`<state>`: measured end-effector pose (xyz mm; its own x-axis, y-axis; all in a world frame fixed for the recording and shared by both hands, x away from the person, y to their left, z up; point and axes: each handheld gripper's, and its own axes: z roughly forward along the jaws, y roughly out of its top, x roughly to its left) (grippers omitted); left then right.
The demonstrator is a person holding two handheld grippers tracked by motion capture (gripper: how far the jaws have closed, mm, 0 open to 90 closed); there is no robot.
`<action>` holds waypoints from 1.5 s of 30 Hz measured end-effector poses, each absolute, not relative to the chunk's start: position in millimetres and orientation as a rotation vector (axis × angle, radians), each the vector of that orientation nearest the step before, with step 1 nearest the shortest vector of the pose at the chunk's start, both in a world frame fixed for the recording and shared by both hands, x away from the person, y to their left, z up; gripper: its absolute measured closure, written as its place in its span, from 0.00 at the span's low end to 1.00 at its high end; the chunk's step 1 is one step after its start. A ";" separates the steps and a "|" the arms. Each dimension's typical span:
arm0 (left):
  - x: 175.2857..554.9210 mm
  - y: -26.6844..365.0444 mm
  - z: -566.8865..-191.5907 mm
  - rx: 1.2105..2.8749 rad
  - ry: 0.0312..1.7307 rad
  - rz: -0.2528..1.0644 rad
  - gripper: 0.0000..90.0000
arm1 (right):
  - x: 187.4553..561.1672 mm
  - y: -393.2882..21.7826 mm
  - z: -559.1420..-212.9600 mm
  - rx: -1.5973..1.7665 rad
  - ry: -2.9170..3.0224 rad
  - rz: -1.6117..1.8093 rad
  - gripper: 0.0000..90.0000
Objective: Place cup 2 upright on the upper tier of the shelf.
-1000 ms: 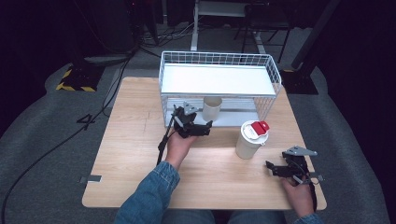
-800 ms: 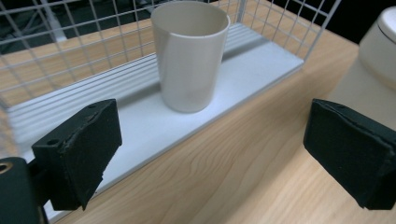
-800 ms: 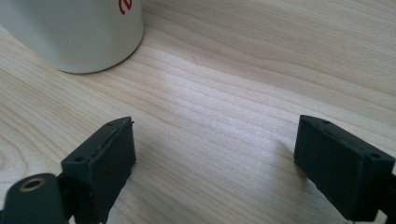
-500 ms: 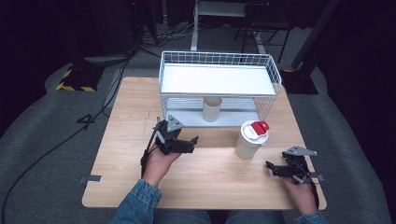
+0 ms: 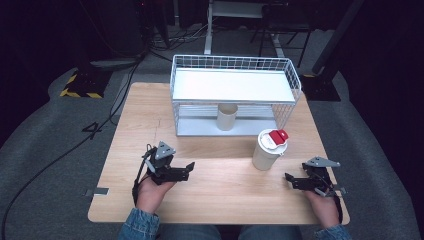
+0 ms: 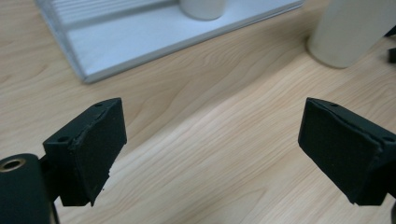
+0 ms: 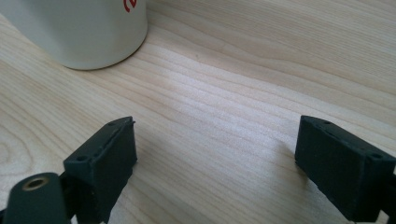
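Left tool point(image 5: 190, 167) lies level, empty jaws just closing.

Lab or test-rig room: wooden worktop point(image 5: 220, 200) on grey carpet, dark surroundings, cables point(image 5: 115, 107) trailing over the floor, hazard-striped base point(image 5: 80, 87), equipment stands behind.

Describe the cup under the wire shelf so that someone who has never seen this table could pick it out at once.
Start at the white wire rack at the far side of the wooden table. On its lower shelf, beneath the white top board, a small plain beige cup stands upright. Unlike the larger white cup out on the table, it has no red-tabbed lid.
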<state>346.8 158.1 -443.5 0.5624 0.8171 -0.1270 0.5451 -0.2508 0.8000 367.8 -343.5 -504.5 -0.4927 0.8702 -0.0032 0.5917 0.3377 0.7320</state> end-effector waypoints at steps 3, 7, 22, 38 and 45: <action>344.6 167.3 -451.9 1.931 1.131 0.406 0.09 | 367.0 -344.1 -504.1 1.285 2.218 0.959 0.15; 343.8 177.1 -462.4 1.948 1.169 0.353 0.10 | 367.2 -343.5 -503.4 1.266 2.233 0.960 0.15; 339.0 206.9 -498.4 2.057 1.322 0.397 0.15 | 364.9 -348.1 -487.5 1.221 2.227 1.046 0.15; 338.8 203.0 -505.4 2.083 1.270 0.466 0.10 | 361.3 -338.5 -474.3 1.166 2.231 1.150 0.15; 338.8 202.1 -505.3 2.085 1.268 0.469 0.11 | 364.2 -328.7 -469.4 1.111 2.231 1.194 0.15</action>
<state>338.8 202.1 -505.3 0.4692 0.8827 -0.0277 0.6521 -0.3252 0.6849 364.2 -328.7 -469.4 -0.6176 0.7856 0.0377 0.4670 0.3277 0.8213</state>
